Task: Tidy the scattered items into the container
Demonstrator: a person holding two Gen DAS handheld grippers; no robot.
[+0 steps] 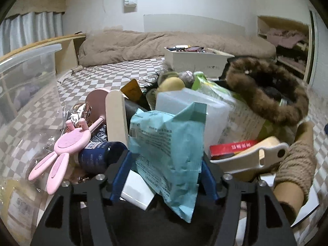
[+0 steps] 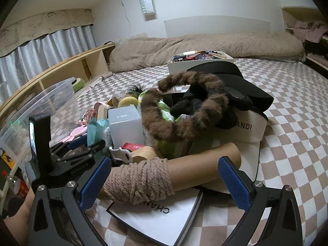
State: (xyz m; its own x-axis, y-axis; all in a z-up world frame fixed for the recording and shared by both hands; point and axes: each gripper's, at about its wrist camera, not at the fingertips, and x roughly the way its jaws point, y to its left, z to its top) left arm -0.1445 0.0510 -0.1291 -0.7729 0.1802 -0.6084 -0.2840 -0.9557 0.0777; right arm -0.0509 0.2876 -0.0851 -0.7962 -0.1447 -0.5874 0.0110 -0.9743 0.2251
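A heap of scattered items lies on the checkered bedspread [image 2: 287, 143]. My left gripper [image 1: 165, 176] is open, and a crumpled teal packet [image 1: 168, 143] stands between its blue pads [image 1: 121, 176] with a gap on the left side. Around the packet lie a pink bunny-shaped comb [image 1: 65, 145], a dark blue bottle [image 1: 98, 155], a translucent white box [image 1: 194, 110] and a red carton [image 1: 231, 147]. My right gripper [image 2: 164, 184] is open wide. A cardboard tube wound with rope [image 2: 184, 168] lies across between its fingers, untouched by the pads. The clear plastic bin [image 1: 30, 65] stands at the left.
A brown fur ring [image 2: 184, 119] and a black-and-white visor [image 2: 242, 127] top the heap. A white booklet [image 2: 160, 221] lies under the tube. Behind stand a white box of small items [image 2: 198, 61], a beige duvet [image 2: 205, 43] and a wooden shelf [image 2: 61, 69] at the left.
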